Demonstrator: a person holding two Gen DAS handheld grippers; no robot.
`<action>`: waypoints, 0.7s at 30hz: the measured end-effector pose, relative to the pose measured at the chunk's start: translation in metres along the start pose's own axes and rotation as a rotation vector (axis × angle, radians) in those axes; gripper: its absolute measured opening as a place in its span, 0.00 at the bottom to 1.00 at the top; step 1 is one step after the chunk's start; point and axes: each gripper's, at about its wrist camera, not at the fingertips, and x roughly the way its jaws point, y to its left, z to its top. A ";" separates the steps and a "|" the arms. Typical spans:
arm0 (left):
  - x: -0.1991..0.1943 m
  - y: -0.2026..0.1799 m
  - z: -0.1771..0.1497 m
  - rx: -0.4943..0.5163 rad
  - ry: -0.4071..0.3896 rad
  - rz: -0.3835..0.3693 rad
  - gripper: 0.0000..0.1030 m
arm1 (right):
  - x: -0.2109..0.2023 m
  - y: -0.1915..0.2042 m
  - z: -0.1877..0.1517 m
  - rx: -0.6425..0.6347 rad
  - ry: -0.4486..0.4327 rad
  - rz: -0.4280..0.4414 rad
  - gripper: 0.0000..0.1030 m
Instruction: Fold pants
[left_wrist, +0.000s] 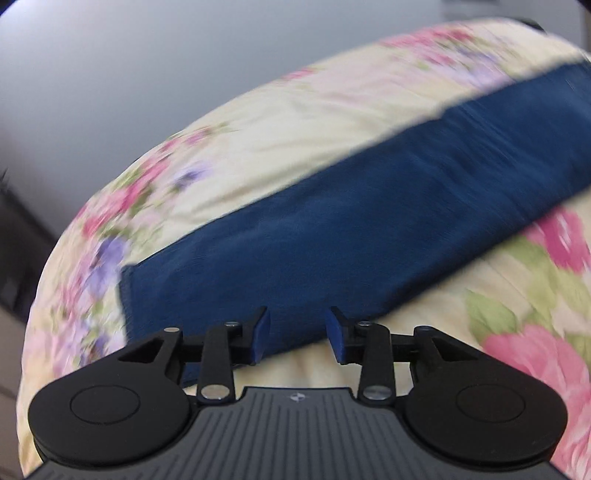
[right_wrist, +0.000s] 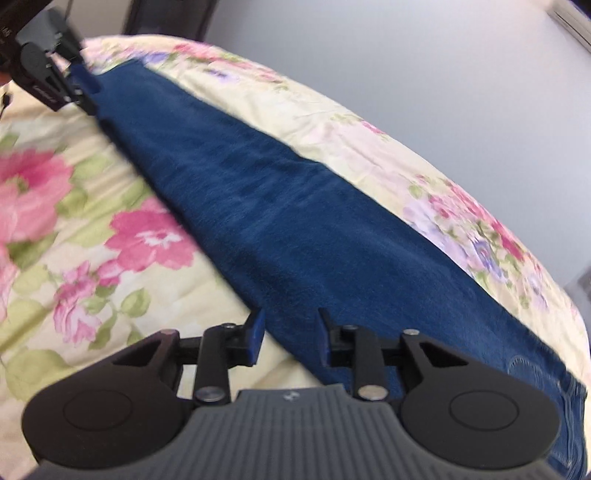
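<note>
Pants (right_wrist: 280, 221) (waistband stitching, right view only)

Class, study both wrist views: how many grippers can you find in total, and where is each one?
2. The left gripper hovers open over the hem end of the blue pants; it also shows far off in the right wrist view. The right gripper sits open at the waist end. None seems hidden.
</note>
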 end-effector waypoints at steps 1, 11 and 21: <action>0.000 0.017 0.002 -0.060 0.000 0.017 0.43 | 0.001 -0.009 0.001 0.035 0.002 -0.013 0.23; 0.059 0.171 0.018 -0.534 -0.032 0.067 0.49 | 0.035 -0.069 0.011 0.184 0.083 -0.117 0.28; 0.130 0.199 0.018 -0.637 0.015 0.026 0.23 | 0.076 -0.114 0.000 0.268 0.169 -0.218 0.29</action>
